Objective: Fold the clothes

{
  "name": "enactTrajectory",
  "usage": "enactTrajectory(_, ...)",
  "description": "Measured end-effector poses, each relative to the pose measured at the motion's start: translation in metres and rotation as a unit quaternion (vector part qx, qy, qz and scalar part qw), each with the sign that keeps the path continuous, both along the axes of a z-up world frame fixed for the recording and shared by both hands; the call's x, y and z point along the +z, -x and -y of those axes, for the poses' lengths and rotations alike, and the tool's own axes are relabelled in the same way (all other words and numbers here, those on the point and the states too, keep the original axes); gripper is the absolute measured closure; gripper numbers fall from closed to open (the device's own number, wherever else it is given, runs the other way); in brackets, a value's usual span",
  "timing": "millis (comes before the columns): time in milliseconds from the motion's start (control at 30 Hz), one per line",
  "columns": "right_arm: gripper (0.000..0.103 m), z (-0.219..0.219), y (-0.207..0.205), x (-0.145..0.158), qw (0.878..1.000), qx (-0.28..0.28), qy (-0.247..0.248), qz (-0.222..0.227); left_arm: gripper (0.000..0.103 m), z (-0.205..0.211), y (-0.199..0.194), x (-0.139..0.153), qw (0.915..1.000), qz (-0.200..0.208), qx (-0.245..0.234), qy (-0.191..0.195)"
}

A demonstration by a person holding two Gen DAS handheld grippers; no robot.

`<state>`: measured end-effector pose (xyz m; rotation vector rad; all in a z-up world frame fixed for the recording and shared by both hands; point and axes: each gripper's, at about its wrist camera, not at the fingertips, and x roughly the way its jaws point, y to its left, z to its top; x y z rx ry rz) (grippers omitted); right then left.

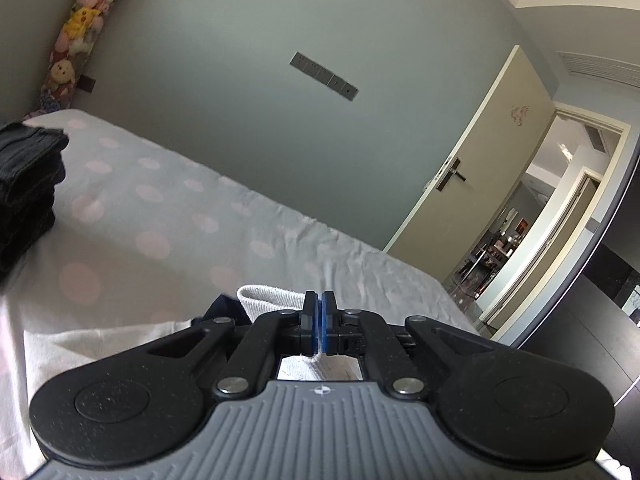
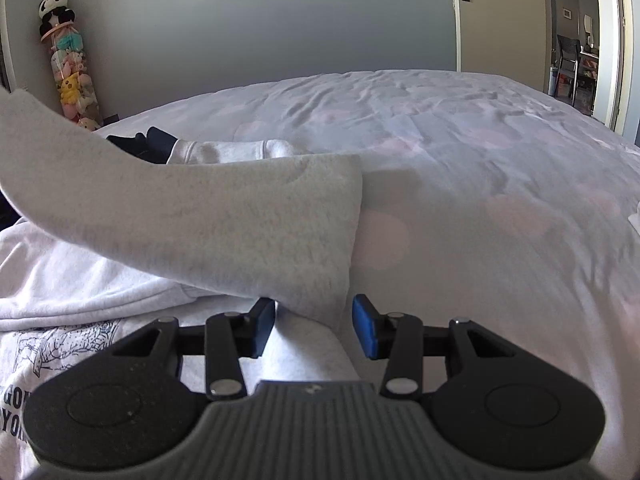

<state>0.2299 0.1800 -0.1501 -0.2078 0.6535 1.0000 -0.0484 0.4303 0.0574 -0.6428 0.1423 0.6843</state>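
A light grey sweatshirt (image 2: pixel 80 280) with a dark printed drawing lies on the bed. My left gripper (image 1: pixel 319 312) is shut on a pinch of its fabric; its ribbed cuff (image 1: pixel 272 300) shows just left of the fingers. My right gripper (image 2: pixel 314 330) is open, its blue pads either side of a lifted, folded-over grey flap (image 2: pixel 200 216) of the sweatshirt that hangs just above it. A second sleeve (image 2: pixel 228 150) lies further back beside a dark navy garment (image 2: pixel 148 142).
The bed (image 2: pixel 480 160) has a pale sheet with pink dots. A stack of folded dark clothes (image 1: pixel 28 184) sits at its far left. A tube of plush toys (image 2: pixel 72 80) stands in the corner. An open door (image 1: pixel 480 184) is on the right.
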Motion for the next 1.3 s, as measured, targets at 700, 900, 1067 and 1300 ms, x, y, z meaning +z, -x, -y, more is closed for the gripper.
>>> enactTrajectory(700,0.056,-0.008,-0.018,-0.01,0.998,0.032,-0.017,-0.056,0.102,-0.006,0.037,0.046,0.9957,-0.035,0.081,-0.027)
enactTrajectory(900,0.087,-0.002,-0.007,0.005,0.999,0.017,-0.037,0.013,0.102,-0.012,0.046,0.033,0.9947,-0.055,0.085,-0.014)
enactTrajectory(1067,0.095,0.006,-0.012,0.012,0.998,-0.03,-0.031,0.037,0.102,-0.016,0.051,-0.01,0.9928,-0.076,0.086,0.031)
enactTrajectory(1300,0.095,0.002,-0.021,-0.002,0.999,-0.026,0.023,-0.009,0.102,-0.023,0.094,-0.11,0.9765,-0.117,0.118,0.137)
